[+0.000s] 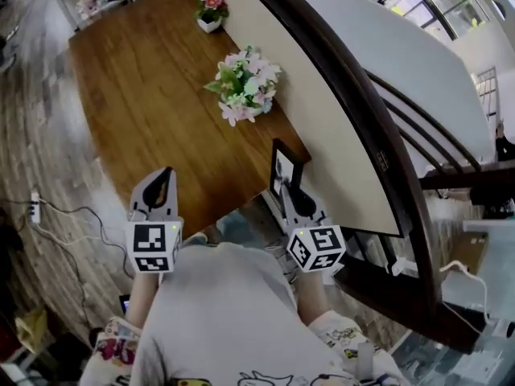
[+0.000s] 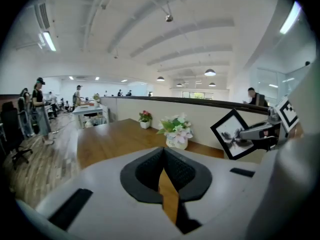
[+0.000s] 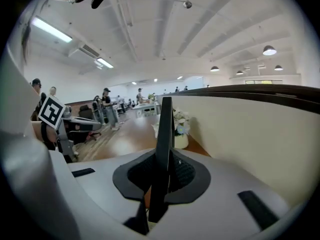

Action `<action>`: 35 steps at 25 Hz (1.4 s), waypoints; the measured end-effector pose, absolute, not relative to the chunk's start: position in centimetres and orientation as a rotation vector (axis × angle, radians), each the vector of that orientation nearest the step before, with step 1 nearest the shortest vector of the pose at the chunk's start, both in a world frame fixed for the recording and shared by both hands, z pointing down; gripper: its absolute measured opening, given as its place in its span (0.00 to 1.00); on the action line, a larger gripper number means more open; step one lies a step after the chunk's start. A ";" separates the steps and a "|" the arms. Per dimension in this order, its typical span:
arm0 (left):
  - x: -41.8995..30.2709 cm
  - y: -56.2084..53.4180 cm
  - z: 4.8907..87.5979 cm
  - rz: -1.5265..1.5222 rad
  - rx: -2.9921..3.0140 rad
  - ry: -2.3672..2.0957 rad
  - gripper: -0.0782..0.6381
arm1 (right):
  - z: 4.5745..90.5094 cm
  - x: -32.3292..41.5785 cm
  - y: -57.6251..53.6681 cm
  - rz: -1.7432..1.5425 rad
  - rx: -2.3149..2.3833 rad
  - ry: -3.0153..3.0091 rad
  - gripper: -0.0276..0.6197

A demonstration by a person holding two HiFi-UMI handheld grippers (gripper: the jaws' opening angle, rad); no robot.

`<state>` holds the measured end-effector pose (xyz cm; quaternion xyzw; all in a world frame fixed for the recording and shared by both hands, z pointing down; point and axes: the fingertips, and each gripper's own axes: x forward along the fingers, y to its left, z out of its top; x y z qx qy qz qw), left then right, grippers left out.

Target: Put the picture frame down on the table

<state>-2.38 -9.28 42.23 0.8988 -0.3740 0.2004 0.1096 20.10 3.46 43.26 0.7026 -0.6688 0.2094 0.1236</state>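
The picture frame point(image 1: 283, 170) is black with a white mat and a dark print. My right gripper point(image 1: 294, 193) is shut on its lower edge and holds it over the near right corner of the wooden table point(image 1: 145, 95). In the left gripper view the picture frame point(image 2: 231, 134) hangs tilted like a diamond, off the tabletop. In the right gripper view the picture frame point(image 3: 164, 129) shows edge-on, clamped in my right gripper point(image 3: 161, 161). My left gripper point(image 1: 163, 177) hovers over the table's near edge, shut on nothing. The left gripper point(image 2: 163, 153) shows its pads touching.
A white pot of pink and white flowers point(image 1: 245, 84) stands mid-table near the right edge. A smaller pot with red flowers point(image 1: 210, 12) sits at the far end. A beige partition point(image 1: 330, 119) with a dark railing runs along the table's right side. Cables point(image 1: 56, 219) lie on the floor at left.
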 end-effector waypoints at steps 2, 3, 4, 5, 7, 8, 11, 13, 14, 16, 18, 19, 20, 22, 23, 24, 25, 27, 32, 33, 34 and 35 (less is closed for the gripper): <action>-3.4 -9.2 42.1 0.585 2.570 -1.232 0.11 | 43.1 20.4 1.1 0.582 1.935 -2.052 0.10; -3.9 -9.0 42.0 0.579 2.529 -1.297 0.11 | 43.0 20.4 0.0 0.568 1.876 -2.101 0.10; -4.4 -8.8 42.0 0.573 2.489 -1.358 0.11 | 42.9 20.3 -0.9 0.554 1.819 -2.146 0.10; -4.9 -8.5 42.0 0.565 2.451 -1.415 0.11 | 42.8 20.2 -1.8 0.542 1.766 -2.186 0.10; -5.6 -8.0 41.9 0.552 2.386 -1.510 0.11 | 42.6 19.7 -2.9 0.524 1.673 -2.253 0.10; -5.9 -7.7 41.8 0.545 2.357 -1.549 0.11 | 42.5 19.5 -3.4 0.517 1.631 -2.281 0.10; -6.4 -6.6 41.5 0.526 2.277 -1.639 0.11 | 42.3 18.8 -4.2 0.498 1.512 -2.352 0.10; -6.7 -5.8 41.6 0.517 2.227 -1.691 0.11 | 42.5 18.3 -4.6 0.491 1.439 -2.388 0.10; -6.9 -5.4 41.7 0.515 2.202 -1.717 0.11 | 42.7 18.0 -4.8 0.488 1.405 -2.404 0.10; -7.4 -4.6 41.9 0.509 2.154 -1.765 0.11 | 43.0 17.5 -5.0 0.485 1.345 -2.431 0.10; -7.9 -3.8 42.0 0.497 2.110 -1.808 0.11 | 43.2 17.0 -5.2 0.480 1.294 -2.454 0.10; -8.2 -3.5 42.1 0.493 2.090 -1.825 0.11 | 43.3 16.8 -5.4 0.478 1.273 -2.463 0.10; -8.5 -3.1 42.1 0.490 2.073 -1.839 0.11 | 43.4 16.6 -5.5 0.476 1.254 -2.470 0.10; -9.0 -2.5 42.2 0.485 2.046 -1.863 0.11 | 43.6 16.0 -5.7 0.473 1.216 -2.482 0.10; -9.2 -2.4 42.3 0.484 2.035 -1.873 0.11 | 43.8 15.7 -5.9 0.471 1.198 -2.487 0.10; -9.5 -2.2 42.4 0.484 2.024 -1.880 0.11 | 43.9 15.4 -6.1 0.470 1.183 -2.491 0.10; -9.8 -2.2 42.5 0.485 2.015 -1.885 0.11 | 43.9 15.1 -6.3 0.468 1.170 -2.495 0.10; -10.3 -2.3 42.8 0.485 2.002 -1.891 0.11 | 44.0 14.4 -6.8 0.465 1.154 -2.501 0.10; -11.1 -4.1 42.8 0.467 2.024 -1.876 0.11 | 43.7 12.6 -8.4 0.439 1.136 -2.497 0.10; -11.2 -4.6 42.7 0.464 2.030 -1.871 0.11 | 43.5 12.3 -8.7 0.435 1.139 -2.496 0.10; -11.4 -5.0 42.6 0.459 2.036 -1.868 0.11 | 43.4 12.0 -8.9 0.434 1.143 -2.494 0.10; -11.6 -5.4 42.4 0.453 2.040 -1.866 0.11 | 43.2 11.8 -9.2 0.434 1.147 -2.492 0.10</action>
